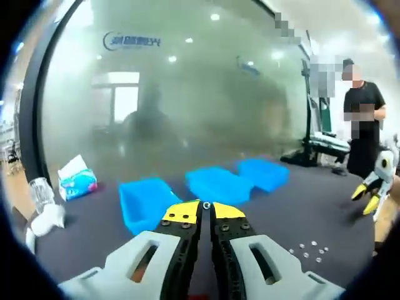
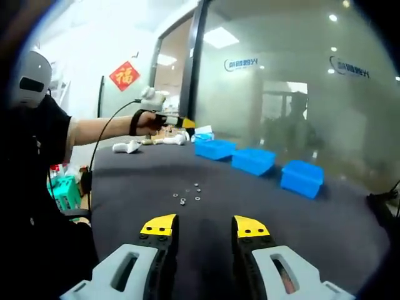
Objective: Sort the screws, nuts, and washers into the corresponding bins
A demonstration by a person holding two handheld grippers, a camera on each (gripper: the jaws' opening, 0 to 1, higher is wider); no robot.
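A frosted glass wall [image 1: 187, 106] with a blue logo runs behind a dark grey table [image 1: 300, 212], ceiling lights reflected in it. Three blue bins [image 1: 219, 183] stand in a row on the table near the glass; in the right gripper view the same bins [image 2: 255, 160] run from left to right across the far side. A small scatter of screws, nuts and washers [image 2: 189, 195] lies loose on the cloth between the bins and the right gripper [image 2: 203, 226], whose yellow-tipped jaws stand wide apart with nothing between them. The left gripper [image 1: 205, 211] has its jaws pressed together, holding nothing visible, and points toward the middle bin. The same hardware [image 1: 308, 250] lies to its right. A tissue pack [image 1: 76, 178] and a clear cup [image 1: 41, 191] sit at the left edge. A person in black [image 1: 362, 125] stands beyond the table
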